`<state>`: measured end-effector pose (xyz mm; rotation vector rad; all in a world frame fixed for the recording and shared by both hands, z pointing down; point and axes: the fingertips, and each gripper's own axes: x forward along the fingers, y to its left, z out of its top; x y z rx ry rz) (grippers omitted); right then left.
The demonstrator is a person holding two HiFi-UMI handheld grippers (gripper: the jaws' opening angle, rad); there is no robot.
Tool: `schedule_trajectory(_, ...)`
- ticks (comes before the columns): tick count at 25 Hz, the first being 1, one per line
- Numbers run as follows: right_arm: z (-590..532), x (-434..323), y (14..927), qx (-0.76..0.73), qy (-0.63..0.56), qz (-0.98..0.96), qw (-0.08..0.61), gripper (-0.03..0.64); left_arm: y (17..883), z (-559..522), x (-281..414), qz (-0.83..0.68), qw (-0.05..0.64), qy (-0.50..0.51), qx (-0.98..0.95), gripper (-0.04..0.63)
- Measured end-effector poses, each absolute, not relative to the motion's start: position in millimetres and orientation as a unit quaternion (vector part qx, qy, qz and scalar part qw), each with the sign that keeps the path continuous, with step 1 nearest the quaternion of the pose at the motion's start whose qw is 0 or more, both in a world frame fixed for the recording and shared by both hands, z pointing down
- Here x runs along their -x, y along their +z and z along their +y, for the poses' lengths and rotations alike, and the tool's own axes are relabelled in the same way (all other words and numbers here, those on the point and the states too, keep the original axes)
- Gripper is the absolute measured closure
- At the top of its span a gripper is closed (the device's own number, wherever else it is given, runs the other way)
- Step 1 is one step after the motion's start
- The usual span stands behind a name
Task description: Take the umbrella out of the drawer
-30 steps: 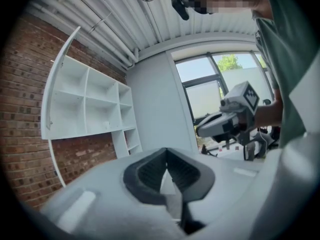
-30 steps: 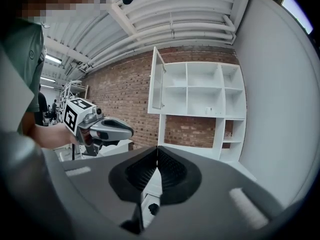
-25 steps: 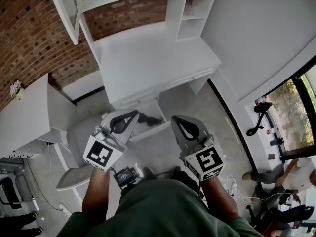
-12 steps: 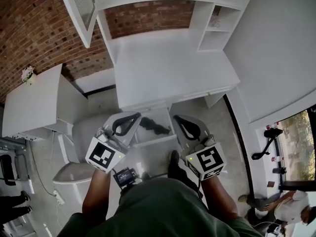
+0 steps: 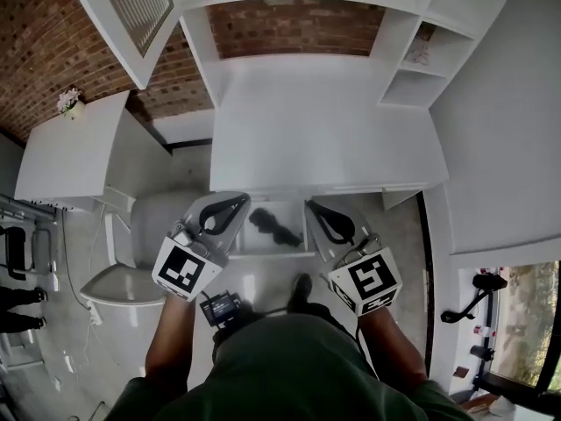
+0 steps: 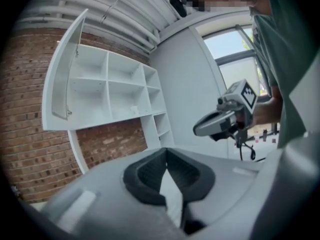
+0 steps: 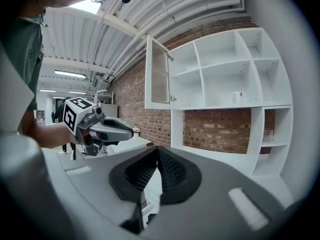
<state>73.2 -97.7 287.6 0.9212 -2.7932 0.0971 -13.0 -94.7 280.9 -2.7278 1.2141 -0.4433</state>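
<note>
A black folded umbrella (image 5: 273,228) lies inside the open white drawer (image 5: 273,253), which is pulled out from under the desk's front edge. My left gripper (image 5: 242,200) hovers over the drawer's left end, shut and empty. Over the right end, my right gripper (image 5: 309,206) is also shut with nothing in it. The umbrella sits between the two tips and below them. In the left gripper view the jaws (image 6: 166,152) meet, with the right gripper (image 6: 220,124) off to the side. The right gripper view shows closed jaws (image 7: 157,149) and the left gripper (image 7: 107,129); the drawer is hidden there.
The white desk top (image 5: 324,139) carries a shelf unit (image 7: 235,69) with an open door (image 5: 131,7) against a brick wall. A low white cabinet (image 5: 79,147) with a small flower pot (image 5: 68,102) stands at the left, and a white chair (image 5: 118,283) is beside my left arm.
Both grippers have moved forward to the desk, staying shut. The drawer with the umbrella, earlier just ahead of the tips, now lies between them.
</note>
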Motion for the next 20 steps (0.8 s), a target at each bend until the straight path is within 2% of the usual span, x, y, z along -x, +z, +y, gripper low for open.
schedule_trajectory(9, -125.6, -80.3, 311.4, -0.266, 0.053, -0.957, 0.099, 0.609, 302.7, -115.9, 4.8, 0.427, 0.051, -0.185, 0.884, 0.592)
schedule_trajectory(20, -137.3, -47.0, 353.0, -0.256, 0.079, -0.954, 0.131, 0.609, 339.1, -136.6, 25.7, 0.407, 0.032, -0.190, 0.893, 0.592)
